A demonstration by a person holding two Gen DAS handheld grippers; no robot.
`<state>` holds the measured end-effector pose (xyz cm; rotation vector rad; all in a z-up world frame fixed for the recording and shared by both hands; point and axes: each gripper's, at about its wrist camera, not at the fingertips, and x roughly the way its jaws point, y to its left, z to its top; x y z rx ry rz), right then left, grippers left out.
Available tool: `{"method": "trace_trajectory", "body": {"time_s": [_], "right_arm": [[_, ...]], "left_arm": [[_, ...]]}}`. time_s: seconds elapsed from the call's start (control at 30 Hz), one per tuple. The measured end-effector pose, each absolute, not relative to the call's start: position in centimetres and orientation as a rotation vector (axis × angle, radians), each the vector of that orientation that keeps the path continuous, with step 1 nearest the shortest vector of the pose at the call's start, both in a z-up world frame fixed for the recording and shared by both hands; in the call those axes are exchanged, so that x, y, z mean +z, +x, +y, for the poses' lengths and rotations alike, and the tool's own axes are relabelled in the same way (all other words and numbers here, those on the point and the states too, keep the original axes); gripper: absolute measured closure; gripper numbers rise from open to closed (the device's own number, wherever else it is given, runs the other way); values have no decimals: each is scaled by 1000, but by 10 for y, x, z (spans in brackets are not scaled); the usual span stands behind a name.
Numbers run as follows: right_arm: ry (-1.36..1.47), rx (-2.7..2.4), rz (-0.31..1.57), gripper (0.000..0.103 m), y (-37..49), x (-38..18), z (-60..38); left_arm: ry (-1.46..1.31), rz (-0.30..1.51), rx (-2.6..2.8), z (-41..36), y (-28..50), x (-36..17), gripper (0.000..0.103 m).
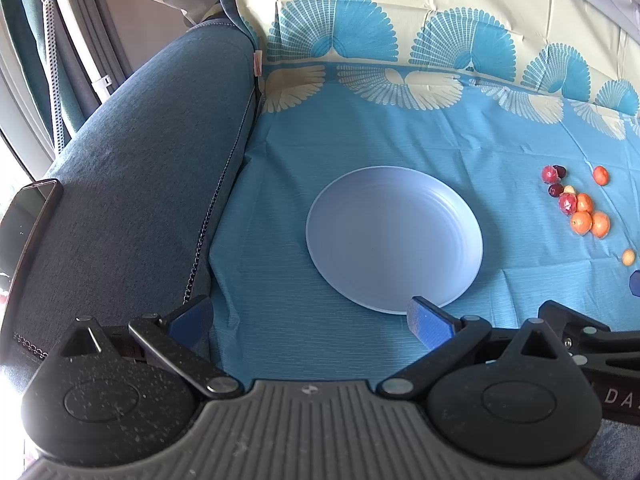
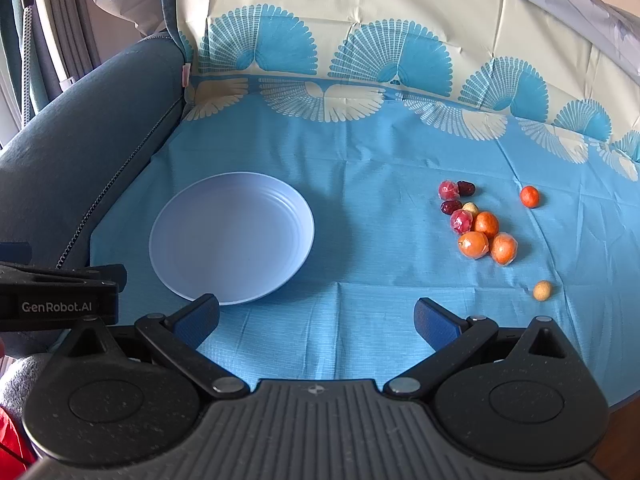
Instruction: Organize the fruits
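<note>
A pale blue plate (image 1: 394,236) (image 2: 232,236) lies bare on the blue tablecloth. To its right sits a cluster of small fruits (image 2: 476,222) (image 1: 576,204): orange ones, red wrapped ones, dark red ones and a pale one. One orange fruit (image 2: 530,196) (image 1: 600,175) lies apart at the far right, and a pale round fruit (image 2: 542,290) (image 1: 628,257) lies nearer. My left gripper (image 1: 310,320) hovers open in front of the plate's near rim, holding nothing. My right gripper (image 2: 316,320) is open too, over bare cloth between plate and fruits.
A blue upholstered sofa arm (image 1: 132,184) (image 2: 80,152) borders the cloth on the left, with a dark phone (image 1: 28,220) lying on it. The patterned cloth (image 1: 400,32) rises up a backrest behind. The left gripper's body (image 2: 56,292) shows at the right wrist view's left edge.
</note>
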<state>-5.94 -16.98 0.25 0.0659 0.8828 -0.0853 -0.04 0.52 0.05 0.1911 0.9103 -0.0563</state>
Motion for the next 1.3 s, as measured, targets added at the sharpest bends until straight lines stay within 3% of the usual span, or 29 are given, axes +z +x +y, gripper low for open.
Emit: {"method": "trace_trajectory", "body": {"time_s": [0.43,0.73,1.0,1.3], "right_arm": [[118,-66,870,0,-60,2,-176],[146,-182,763,1,-69,11,-222],[253,-403,732,0,-90,-6,-326],[261,-522,858,1,-80,-60,-408]], "left_arm": [[210,916,-54,-1,0,0,0],[217,916,-102,-31,7,4,0],[238,917,-245,-118,15,-4,0],[289,918,-470,-240,44,-47,0]]}}
